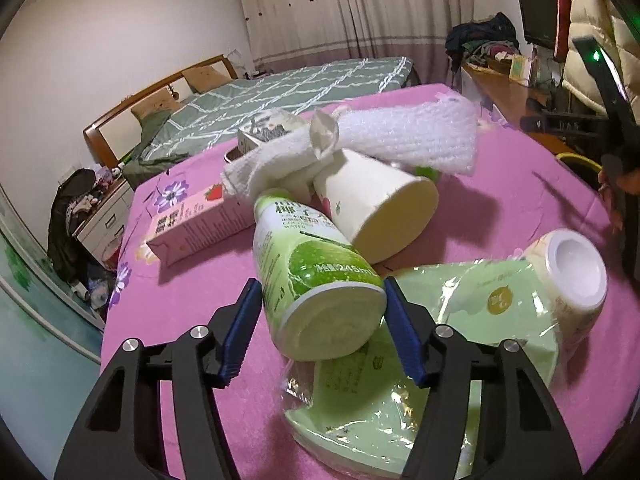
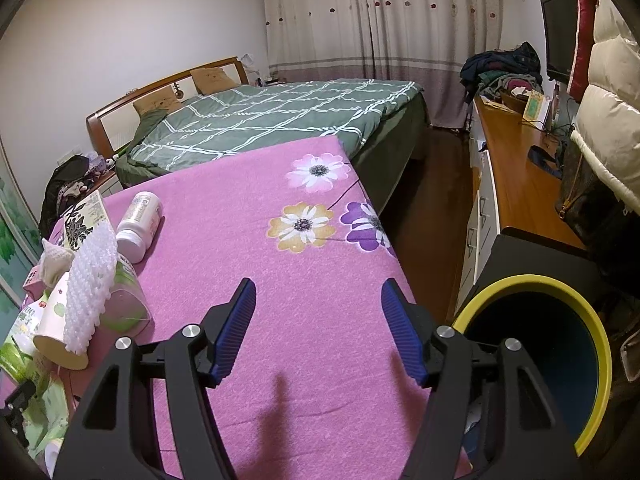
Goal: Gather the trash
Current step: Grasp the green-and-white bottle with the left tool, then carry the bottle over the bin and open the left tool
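A pile of trash lies on the pink flowered tablecloth point(image 1: 520, 196). My left gripper point(image 1: 322, 320) is open, its blue pads on either side of the base of a green-labelled bottle point(image 1: 308, 272) lying on its side; I cannot tell if they touch it. Under it lies a green plastic wrapper point(image 1: 400, 408). Behind are a paper cup point(image 1: 376, 208), a white knitted cloth point(image 1: 404, 136), a pink strawberry carton point(image 1: 196, 224) and a small white bottle point(image 1: 568, 280). My right gripper point(image 2: 318, 328) is open and empty over bare cloth, the pile point(image 2: 88, 292) to its left.
A yellow-rimmed bin point(image 2: 560, 360) stands off the table's right edge, below my right gripper. A white bottle point(image 2: 138, 226) lies at the pile's far side. A green bed point(image 2: 272, 116) is behind the table and a wooden desk point(image 2: 520, 188) runs along the right.
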The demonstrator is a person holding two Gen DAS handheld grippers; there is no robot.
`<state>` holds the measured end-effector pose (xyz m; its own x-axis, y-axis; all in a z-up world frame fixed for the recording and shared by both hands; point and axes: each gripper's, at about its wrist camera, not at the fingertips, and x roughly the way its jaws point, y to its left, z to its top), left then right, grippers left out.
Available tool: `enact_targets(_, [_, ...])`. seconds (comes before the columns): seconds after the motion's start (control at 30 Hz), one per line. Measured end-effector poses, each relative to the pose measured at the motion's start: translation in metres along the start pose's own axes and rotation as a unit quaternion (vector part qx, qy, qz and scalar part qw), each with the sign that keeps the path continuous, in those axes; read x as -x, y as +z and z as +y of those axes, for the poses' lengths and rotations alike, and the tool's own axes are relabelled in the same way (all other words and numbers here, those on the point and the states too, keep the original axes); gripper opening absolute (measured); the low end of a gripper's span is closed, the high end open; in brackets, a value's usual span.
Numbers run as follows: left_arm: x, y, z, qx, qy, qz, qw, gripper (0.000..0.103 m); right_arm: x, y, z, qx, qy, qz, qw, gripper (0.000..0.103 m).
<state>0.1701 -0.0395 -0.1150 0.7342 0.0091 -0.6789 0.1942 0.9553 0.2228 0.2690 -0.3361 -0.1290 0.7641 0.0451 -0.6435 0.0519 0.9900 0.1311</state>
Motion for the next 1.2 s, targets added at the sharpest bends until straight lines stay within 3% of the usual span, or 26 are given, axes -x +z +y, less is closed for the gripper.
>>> enact_targets(0.43, [0.043,0.059,0.027,0.007,0.006,-0.089,0.9960,0.055,-0.003,-0.001,-0.001,-0.006,0.007,0.006,1.000,0.062])
enact_targets(0.8, [0.020,0.094,0.039,0.012,-0.006,-0.084,0.9963,0.054,-0.003,-0.003,0.000,-0.004,0.017,0.013,1.000,0.062])
enact_targets(1.2, [0.062,0.121,0.023,0.004,-0.005,-0.120,0.9928,0.054,0.010,0.002,-0.009,-0.017,0.015,-0.001,1.000,0.062])
